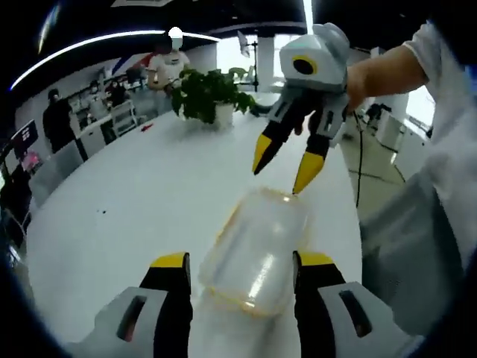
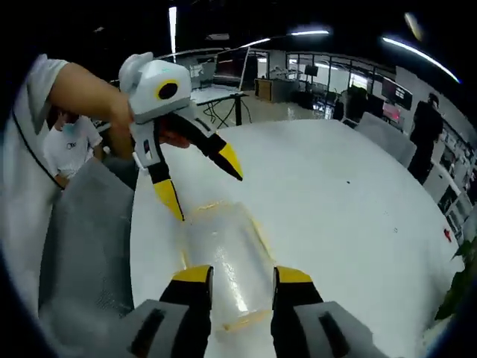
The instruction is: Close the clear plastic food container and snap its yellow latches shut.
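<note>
Container: the clear container point(image 1: 257, 253) is lying on the white bench point(image 1: 141, 194), its lid on.
Left tongs point(image 1: 240, 270): standing wide, straddling the container's near end.
Right tongs point(image 1: 282, 171): hanging spread over the far end, one yellow tip touching the rim.
Plant point(image 1: 211, 93): sitting far back on the bench.

Left tool point(image 1: 242, 270) jaws parted, right tool point(image 1: 287, 165) jaws spread, tips pointing down, hand point(image 1: 356, 80) gripping it

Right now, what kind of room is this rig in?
Likely an open-plan office or lab: a long white table with a potted plant, ceiling strip lights, and desks with people behind.
</note>
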`<action>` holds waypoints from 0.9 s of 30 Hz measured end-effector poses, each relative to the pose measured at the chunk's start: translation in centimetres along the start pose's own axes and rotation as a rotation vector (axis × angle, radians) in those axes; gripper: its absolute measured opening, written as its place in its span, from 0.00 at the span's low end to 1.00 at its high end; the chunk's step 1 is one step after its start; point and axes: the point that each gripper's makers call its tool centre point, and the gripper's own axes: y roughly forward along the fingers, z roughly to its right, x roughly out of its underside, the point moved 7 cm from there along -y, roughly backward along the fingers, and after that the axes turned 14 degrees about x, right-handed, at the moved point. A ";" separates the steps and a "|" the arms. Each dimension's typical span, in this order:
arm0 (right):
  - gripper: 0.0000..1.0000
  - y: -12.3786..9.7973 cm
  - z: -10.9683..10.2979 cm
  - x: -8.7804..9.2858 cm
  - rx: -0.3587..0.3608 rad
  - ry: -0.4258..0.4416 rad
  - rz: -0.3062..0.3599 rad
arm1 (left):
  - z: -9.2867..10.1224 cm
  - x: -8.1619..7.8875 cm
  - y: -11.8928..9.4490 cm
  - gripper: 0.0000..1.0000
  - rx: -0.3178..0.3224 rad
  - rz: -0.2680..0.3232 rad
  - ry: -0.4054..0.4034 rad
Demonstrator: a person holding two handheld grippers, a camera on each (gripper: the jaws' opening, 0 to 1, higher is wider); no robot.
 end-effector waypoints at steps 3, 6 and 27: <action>0.22 0.7 -0.2 0.1 -0.010 -0.031 0.005 | 0.0 -0.1 0.6 0.44 0.012 -0.010 -0.011; 0.20 1.3 -0.3 0.0 -0.017 -0.040 -0.001 | -0.1 -0.4 1.4 0.37 0.026 -0.014 0.020; 0.21 4.1 -1.7 -0.2 -0.125 -0.197 -0.003 | 0.7 -0.2 5.0 0.15 0.195 -0.077 0.125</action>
